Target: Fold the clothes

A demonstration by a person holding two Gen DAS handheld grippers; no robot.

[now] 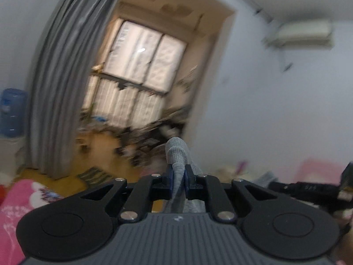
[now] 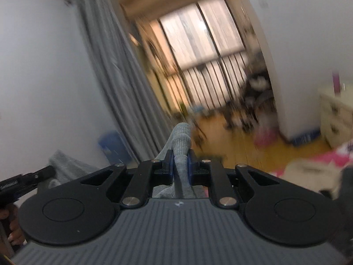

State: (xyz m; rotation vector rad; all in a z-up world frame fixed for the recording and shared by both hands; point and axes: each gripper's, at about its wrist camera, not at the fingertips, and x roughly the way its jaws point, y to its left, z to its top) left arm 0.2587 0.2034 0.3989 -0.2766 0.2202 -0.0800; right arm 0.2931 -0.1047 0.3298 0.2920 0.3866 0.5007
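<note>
My left gripper [image 1: 178, 171] is shut on a bunched edge of a grey knit garment [image 1: 177, 150], which sticks up past the fingertips and hangs down behind them. My right gripper [image 2: 180, 156] is shut on another bunched edge of the same grey garment [image 2: 181, 135]. More of the grey cloth [image 2: 66, 165] drapes to the left in the right wrist view. Both grippers are raised and point into the room. The right gripper's body [image 1: 308, 190] shows at the right edge of the left wrist view, and the left gripper's body [image 2: 24, 181] at the left edge of the right wrist view.
A pink bedspread [image 1: 19, 201] lies below at the left; it also shows in the right wrist view [image 2: 326, 156]. A grey curtain [image 1: 66, 77], a blue water bottle [image 1: 12, 112], a window [image 1: 141, 70], a wooden floor [image 2: 247, 148] and a white dresser [image 2: 335, 119] lie ahead.
</note>
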